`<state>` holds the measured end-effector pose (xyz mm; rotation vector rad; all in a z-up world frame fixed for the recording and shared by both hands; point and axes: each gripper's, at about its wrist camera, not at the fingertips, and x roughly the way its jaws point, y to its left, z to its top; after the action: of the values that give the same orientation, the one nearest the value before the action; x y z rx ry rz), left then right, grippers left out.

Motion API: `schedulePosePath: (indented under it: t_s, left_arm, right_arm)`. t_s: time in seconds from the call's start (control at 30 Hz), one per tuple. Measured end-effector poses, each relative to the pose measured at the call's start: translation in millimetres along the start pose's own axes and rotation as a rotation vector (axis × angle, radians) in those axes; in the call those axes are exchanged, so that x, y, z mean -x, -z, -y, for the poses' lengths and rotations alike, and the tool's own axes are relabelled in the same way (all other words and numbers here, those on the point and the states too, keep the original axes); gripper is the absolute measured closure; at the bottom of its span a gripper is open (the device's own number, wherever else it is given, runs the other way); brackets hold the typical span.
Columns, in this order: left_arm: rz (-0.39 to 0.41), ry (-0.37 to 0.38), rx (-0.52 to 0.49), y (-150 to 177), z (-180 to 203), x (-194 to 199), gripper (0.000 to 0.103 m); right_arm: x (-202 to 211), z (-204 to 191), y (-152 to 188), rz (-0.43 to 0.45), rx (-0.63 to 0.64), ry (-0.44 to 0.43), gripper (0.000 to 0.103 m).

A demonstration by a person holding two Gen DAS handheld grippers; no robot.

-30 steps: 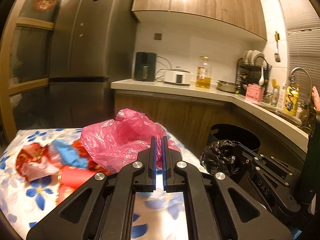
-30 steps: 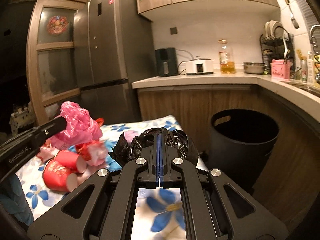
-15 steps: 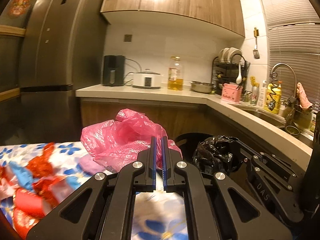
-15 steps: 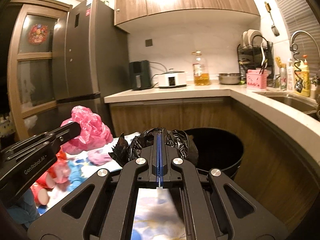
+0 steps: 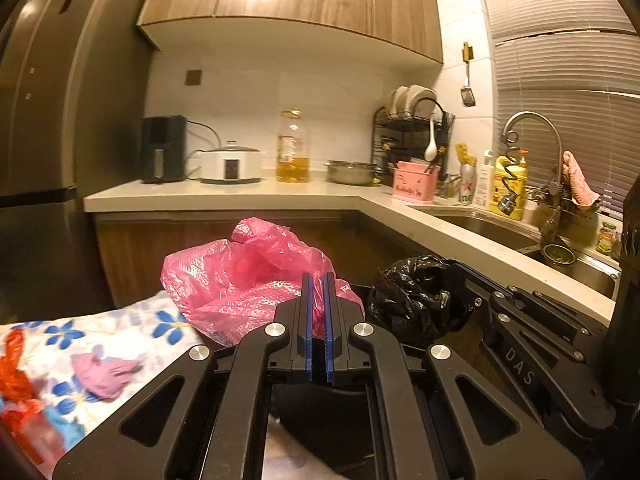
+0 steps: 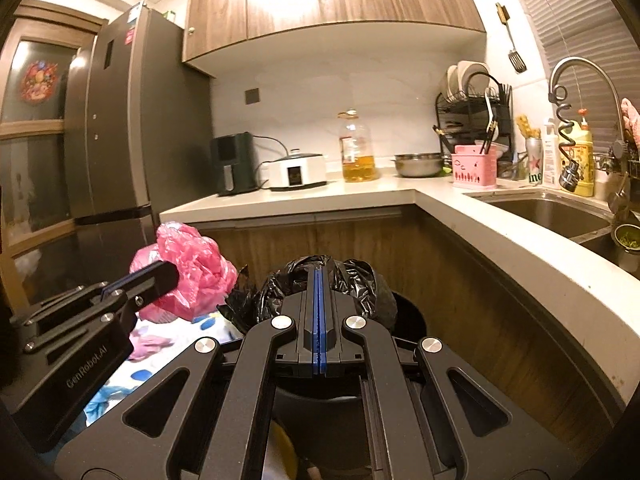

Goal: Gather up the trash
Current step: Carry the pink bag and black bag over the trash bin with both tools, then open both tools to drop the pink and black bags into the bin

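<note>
My left gripper [image 5: 317, 280] is shut on a crumpled pink plastic bag [image 5: 244, 276] and holds it in the air at the table's edge. It also shows in the right wrist view [image 6: 160, 276] with the pink bag [image 6: 192, 268]. My right gripper [image 6: 317, 276] is shut on a crumpled black plastic bag [image 6: 360, 284] and holds it over the open black trash bin [image 6: 412, 316]. The black bag also shows in the left wrist view [image 5: 416, 296] at the tip of the right gripper [image 5: 460, 276]. The bin's inside lies below both grippers.
A table with a blue-flowered cloth [image 5: 120, 332] at the left holds a purple scrap [image 5: 104, 372] and red wrappers [image 5: 16, 364]. An L-shaped counter [image 6: 460, 204] with a sink [image 6: 548, 212] runs behind and to the right. A fridge [image 6: 132, 132] stands at the left.
Both grippers have swung to the right with their bags, away from the table's middle. The black bag is now over the bin and the pink bag is at the table's edge.
</note>
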<state>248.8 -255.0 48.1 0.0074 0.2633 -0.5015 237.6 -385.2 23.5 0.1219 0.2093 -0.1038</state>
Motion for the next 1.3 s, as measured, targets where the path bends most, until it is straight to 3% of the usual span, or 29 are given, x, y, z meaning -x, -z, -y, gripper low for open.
schedulePosePath:
  t_s: [0.53, 0.83, 0.93, 1.0, 1.07, 1.1, 1.3]
  left_arm:
    - [-0.05, 0.067, -0.002, 6.0, 4.8, -59.1, 0.098]
    - [-0.063, 0.079, -0.007, 10.6, 2.8, -72.3, 0.095]
    - [-0.069, 0.06, -0.017, 11.7, 3.9, -77.1, 0.083]
    - [-0.07, 0.045, -0.015, 13.0, 1.2, -78.0, 0.065]
    - [-0.064, 0.028, 0.003, 14.0, -5.1, -76.9, 0.057]
    - [-0.065, 0.014, 0.014, 14.0, -8.5, -76.1, 0.049]
    - [-0.062, -0.074, 0.043, 18.4, -22.1, -61.5, 0.025]
  right_arm:
    - [-42.9, 21.4, -1.7, -0.027, -0.011, -0.001, 0.102]
    - [-58.7, 26.9, -1.5, -0.043, -0.023, -0.022, 0.102]
    - [-64.4, 28.6, -2.6, -0.058, -0.027, -0.021, 0.102]
    - [-68.5, 30.5, -1.2, -0.072, -0.032, -0.014, 0.099]
    - [-70.8, 33.1, 1.2, -0.087, -0.036, -0.005, 0.095]
    - [-71.1, 34.2, 2.7, -0.094, -0.038, 0.0, 0.09]
    - [-66.3, 33.8, 12.3, -0.116, -0.044, 0.013, 0.061]
